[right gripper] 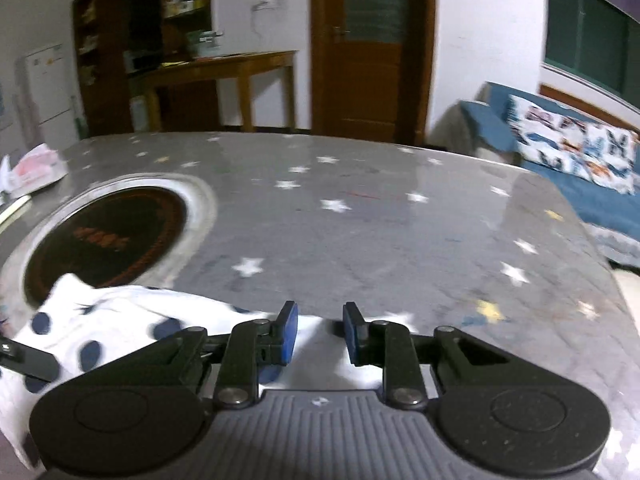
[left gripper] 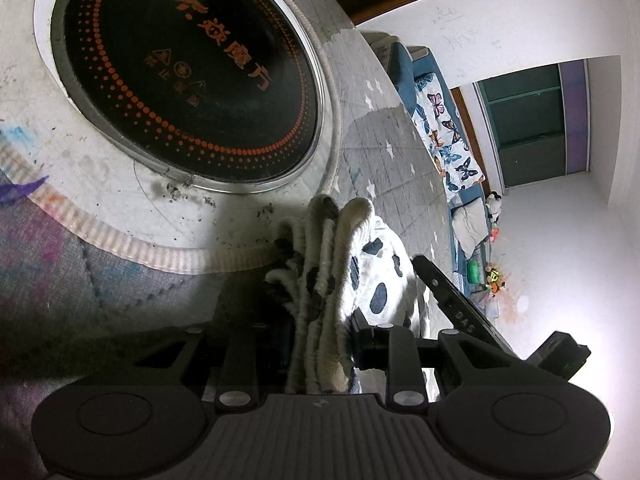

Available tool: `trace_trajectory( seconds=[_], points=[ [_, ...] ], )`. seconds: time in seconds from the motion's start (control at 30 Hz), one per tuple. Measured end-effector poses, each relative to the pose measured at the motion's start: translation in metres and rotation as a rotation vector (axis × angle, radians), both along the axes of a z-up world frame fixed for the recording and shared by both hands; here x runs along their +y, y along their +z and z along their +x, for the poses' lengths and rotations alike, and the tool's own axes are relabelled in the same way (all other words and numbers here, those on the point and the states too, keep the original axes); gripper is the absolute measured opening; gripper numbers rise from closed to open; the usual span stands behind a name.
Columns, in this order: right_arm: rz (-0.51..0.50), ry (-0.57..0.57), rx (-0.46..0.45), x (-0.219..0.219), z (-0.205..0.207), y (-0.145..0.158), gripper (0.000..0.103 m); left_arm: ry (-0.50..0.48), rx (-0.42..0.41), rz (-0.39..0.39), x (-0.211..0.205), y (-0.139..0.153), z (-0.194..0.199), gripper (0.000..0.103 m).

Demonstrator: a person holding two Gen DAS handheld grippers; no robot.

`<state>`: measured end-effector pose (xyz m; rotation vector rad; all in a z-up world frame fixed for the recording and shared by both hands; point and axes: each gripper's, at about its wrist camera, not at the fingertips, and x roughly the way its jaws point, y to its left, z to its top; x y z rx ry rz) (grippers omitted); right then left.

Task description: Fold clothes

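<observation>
A: What have the fingers of the left gripper (left gripper: 320, 336) got hold of?

B: A thick bunch of the white garment with dark spots (left gripper: 360, 276). The fingers are closed on its gathered ribbed edges, which stick out past the fingertips toward the round black cooktop (left gripper: 188, 68) set into the desk (left gripper: 384, 152).

A: And the right gripper (right gripper: 320, 330)?

B: Its blue-padded fingers (right gripper: 289, 334) stand a little apart with nothing between them. The picture is blurred, but the gap shows plainly.

A: Where is the garment from that side?

B: To the left of the right fingers and partly beneath them, spread on the star-patterned desk cover (right gripper: 360, 220). Its far corner lies at the rim of the cooktop.

A: Anything beyond the fingertips?

B: Ahead of the right fingers, bare cover, then a wooden door (right gripper: 368, 48). To their right a blue sofa (right gripper: 592, 196) with a butterfly-print cushion (right gripper: 576, 148)
</observation>
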<state>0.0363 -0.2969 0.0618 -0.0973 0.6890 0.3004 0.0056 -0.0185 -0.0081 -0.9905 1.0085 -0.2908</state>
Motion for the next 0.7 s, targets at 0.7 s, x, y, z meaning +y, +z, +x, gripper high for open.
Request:
trace_trajectory(
  seconds=[0.7],
  points=[
    [0.24, -0.073, 0.084, -0.064, -0.036, -0.025, 0.03, -0.028, 0.002, 0.054, 0.002, 0.011, 0.002, 0.03]
  ],
)
